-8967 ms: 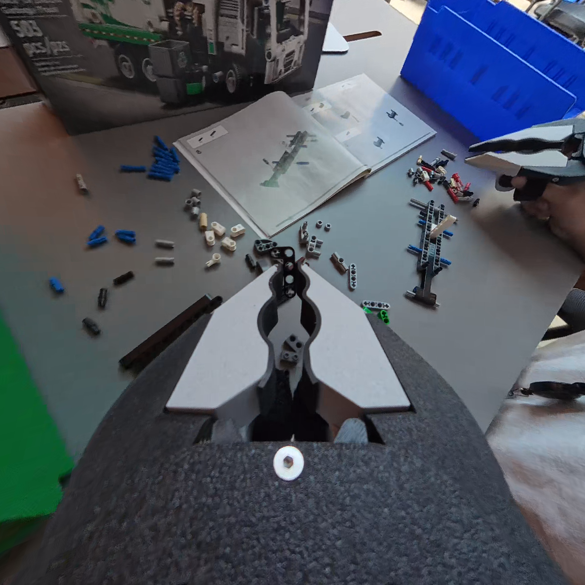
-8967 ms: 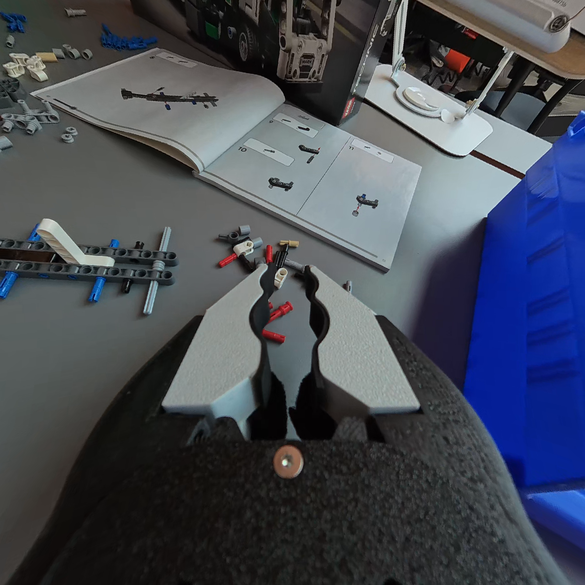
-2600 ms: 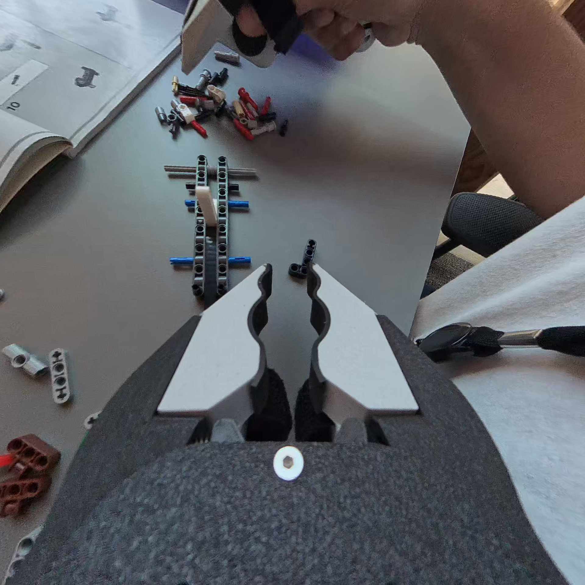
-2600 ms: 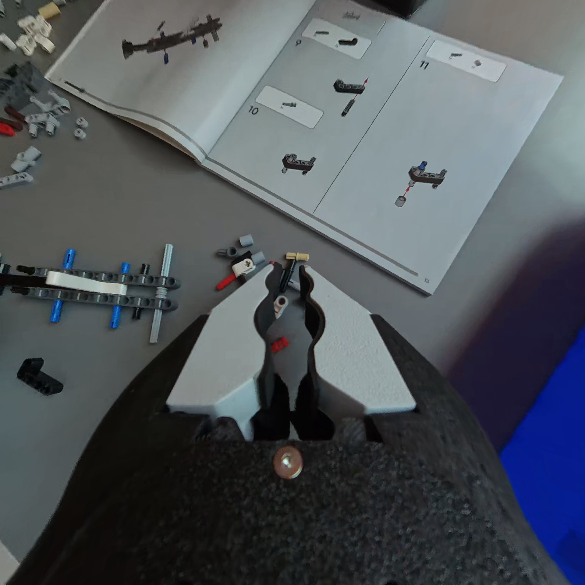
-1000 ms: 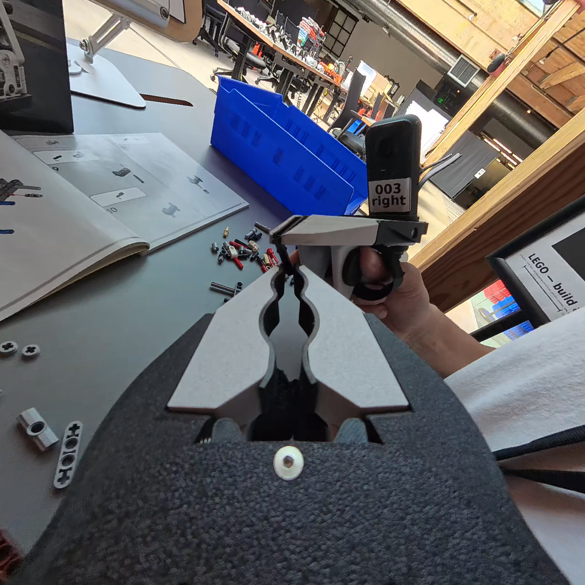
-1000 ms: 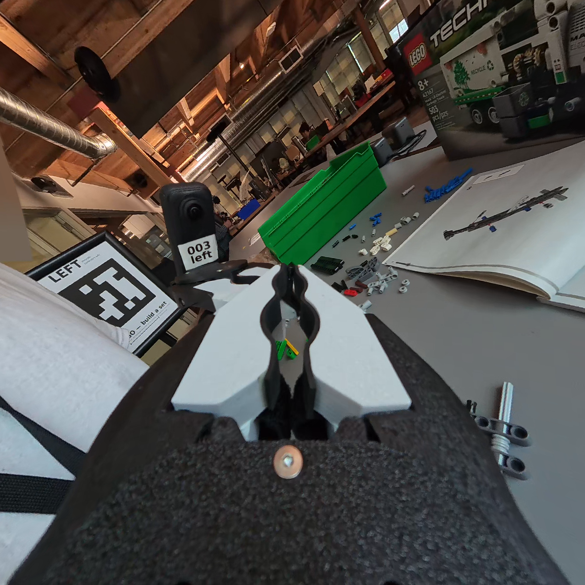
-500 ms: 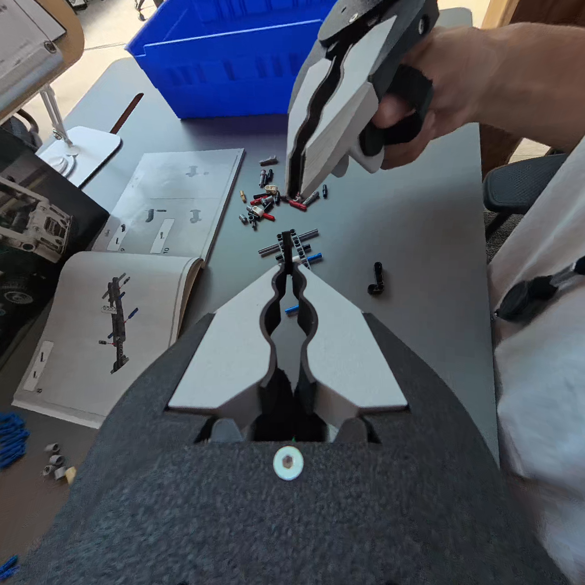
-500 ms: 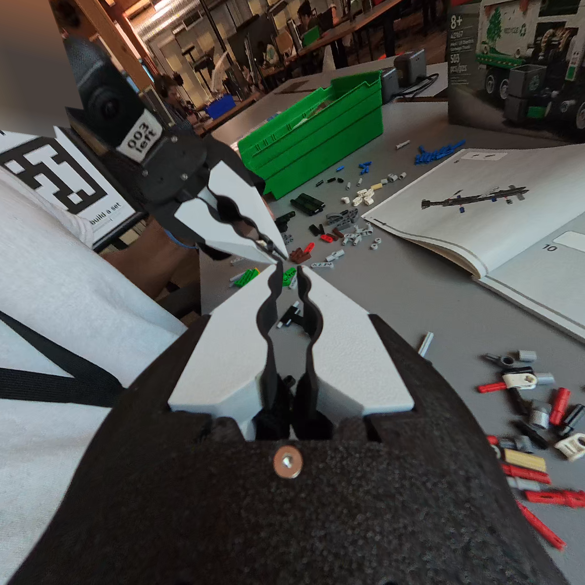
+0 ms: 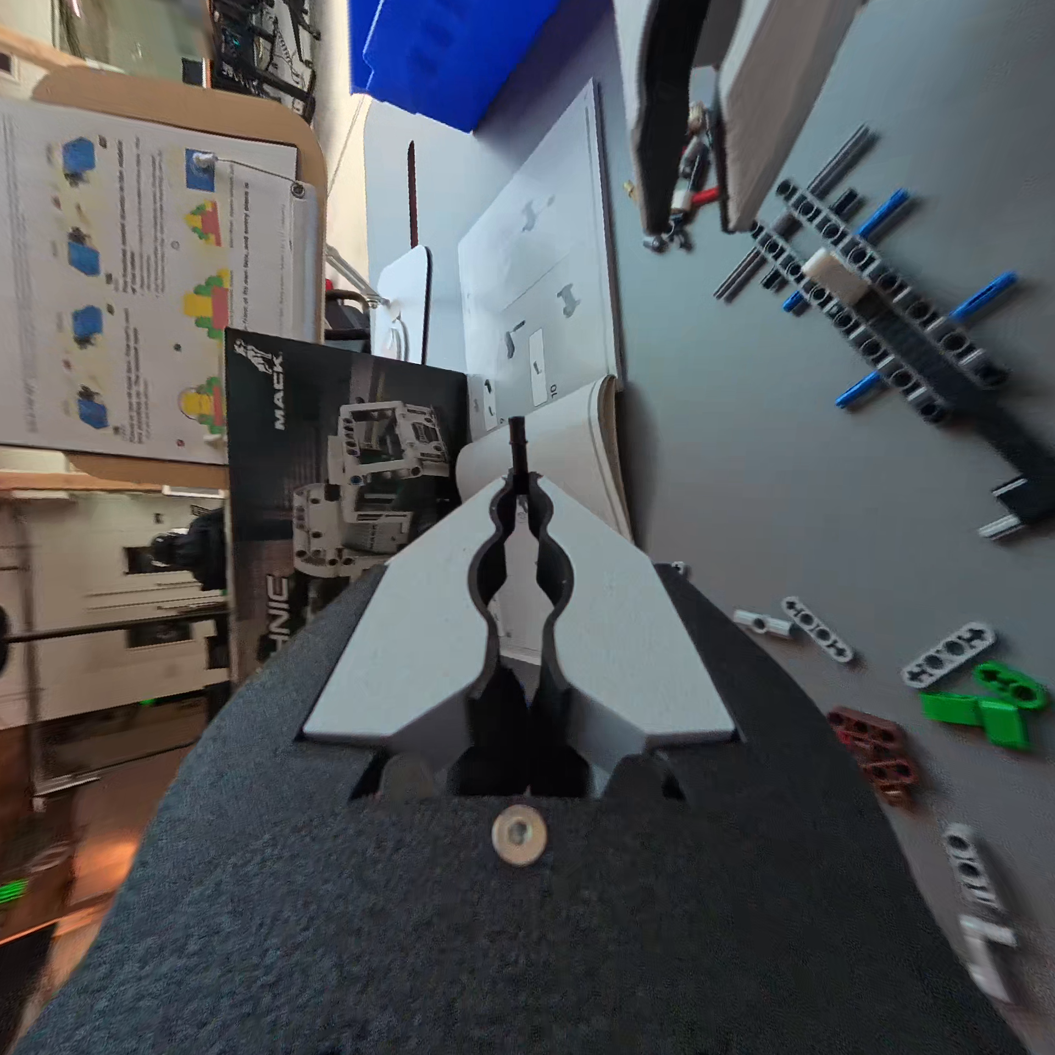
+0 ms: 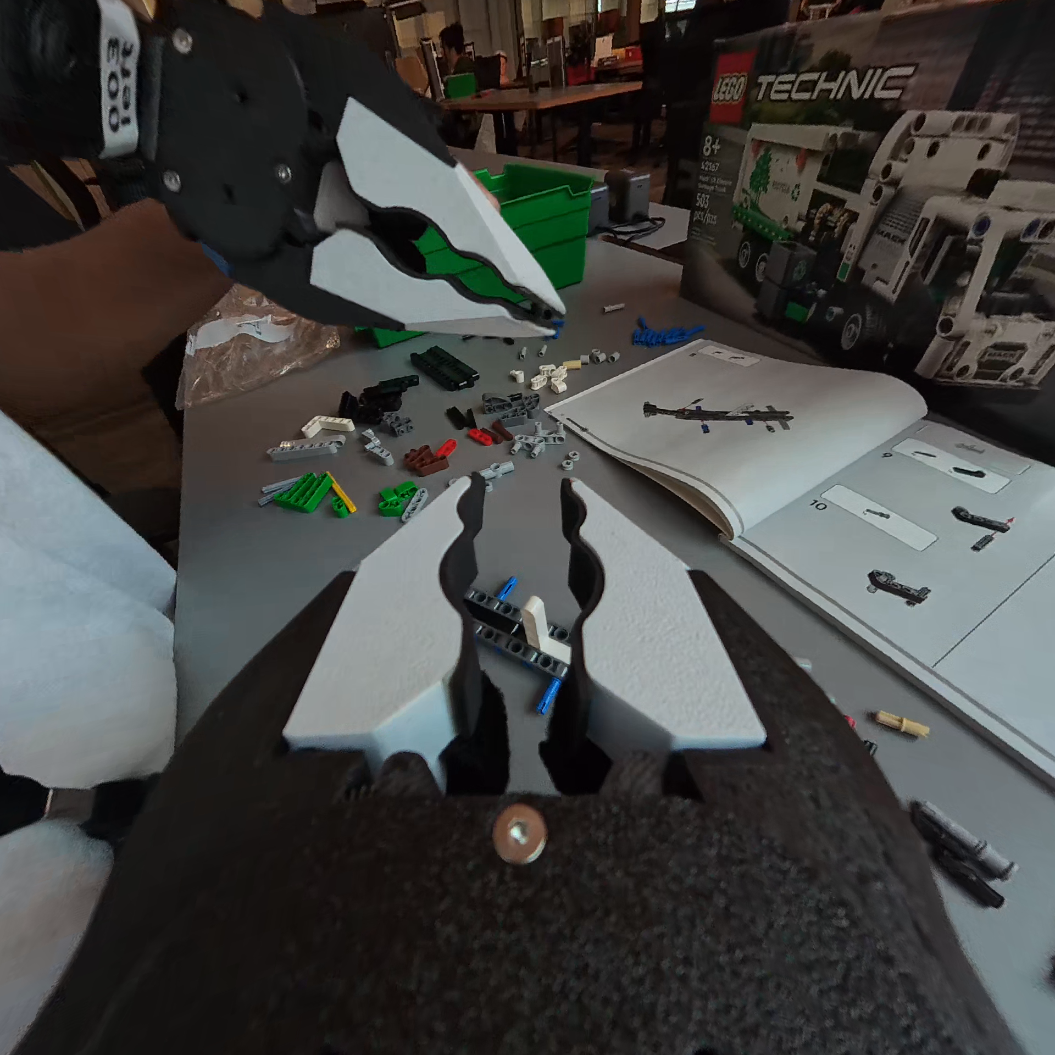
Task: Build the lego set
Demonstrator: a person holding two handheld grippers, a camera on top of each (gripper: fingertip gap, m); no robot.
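Observation:
My left gripper [image 9: 518, 479] is shut on a small black pin [image 9: 517, 442] that sticks out past its tips. It is held up off the table and rolled on its side. In the right wrist view it [image 10: 545, 317] hangs at the upper left, above the loose parts. My right gripper [image 10: 520, 488] is open and empty, just above the dark grey beam assembly [image 10: 516, 628] with blue pins and a white piece. In the left wrist view the right gripper [image 9: 693, 225] sits over a pile of small red and grey pins [image 9: 691, 171], next to the assembly [image 9: 879, 308].
The open instruction booklet [image 10: 770, 445] lies to the right, with the set's box [image 10: 885, 200] behind it. A green bin [image 10: 542, 228] stands at the back, with loose parts [image 10: 428, 428] in front of it. A blue bin [image 9: 451, 51] is at the far side. Green pieces [image 9: 987, 708] lie nearby.
The right gripper opened and dropped over the assembly. The left gripper, still shut on the black pin, rolled on its side and drew away from the right one.

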